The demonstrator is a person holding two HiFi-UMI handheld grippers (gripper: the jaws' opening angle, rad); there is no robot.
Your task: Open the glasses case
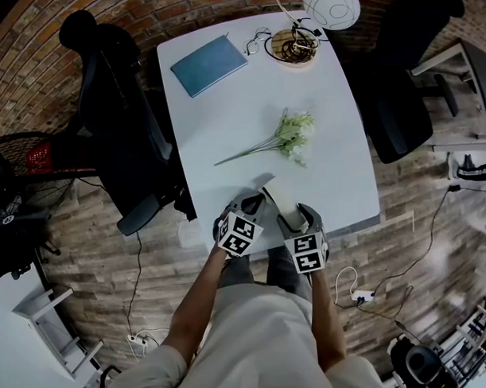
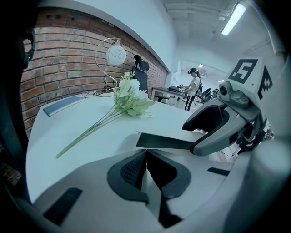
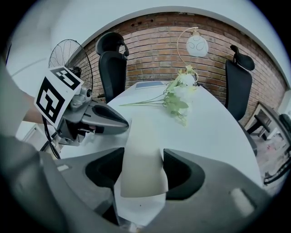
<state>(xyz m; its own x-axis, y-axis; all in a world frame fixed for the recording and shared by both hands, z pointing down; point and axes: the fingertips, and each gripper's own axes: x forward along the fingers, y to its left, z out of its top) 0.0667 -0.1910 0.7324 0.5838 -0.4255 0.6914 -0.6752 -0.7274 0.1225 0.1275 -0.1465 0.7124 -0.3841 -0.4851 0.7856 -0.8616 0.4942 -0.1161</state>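
The glasses case (image 1: 279, 202) lies on the table (image 1: 224, 110) on the person's side of the artificial flowers (image 1: 287, 138), well apart from them and close to the table's near edge; both claws meet at it there.

The right claw (image 3: 143, 164) straddles the case's cream lid (image 3: 142, 150) across its width, jaws wide, and both pads look to be touching its sides, so it reads as a pinch on the lid; the lid runs up out of the claw toward the flowers. The left claw (image 2: 146, 154) is pressed together, its tips just under the case's dark edge on the side away from the flowers; nothing shows between its pads, and I cannot tell whether it nips a thin rim.

The step in hand seems to be swinging the lid back. To do it well, the base should be pinned so it cannot slide toward the flowers or off the near edge; the right claw should grip lightly and follow the hinge's arc rather than pull straight; a slip off the smooth lid is the likely fault.
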